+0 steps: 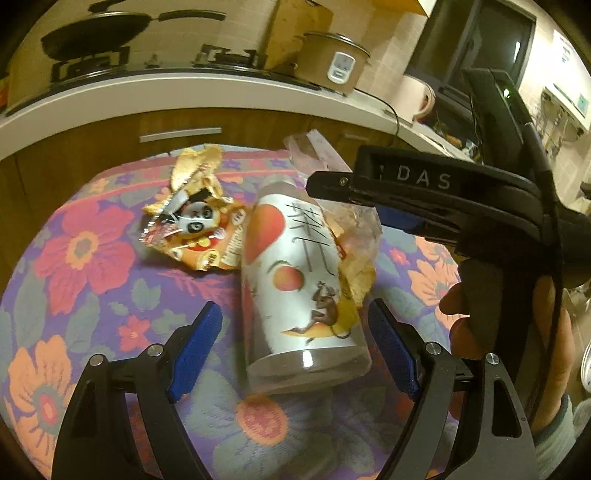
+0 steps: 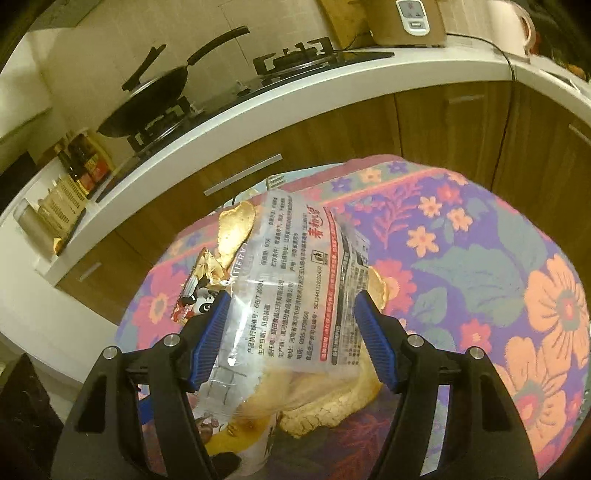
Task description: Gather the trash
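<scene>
A plastic bottle (image 1: 295, 280) with a white peach label lies on the flowered tablecloth (image 1: 88, 254). My left gripper (image 1: 295, 325) is open, its blue pads on either side of the bottle's base, not touching. A torn orange panda snack wrapper (image 1: 195, 225) lies left of the bottle. A clear printed plastic bag (image 2: 295, 280) rests over yellow peel scraps (image 2: 332, 398) right of the bottle. My right gripper (image 2: 291, 332) is open around the bag, above the table; it also shows in the left wrist view (image 1: 332, 184).
A kitchen counter (image 1: 184, 88) runs behind the table, with a black pan on the stove (image 1: 99, 33), a rice cooker (image 1: 332, 59) and a kettle (image 1: 417, 96). Brown cabinet doors (image 2: 332, 136) stand below. Bottles (image 2: 85, 162) stand at the counter's left end.
</scene>
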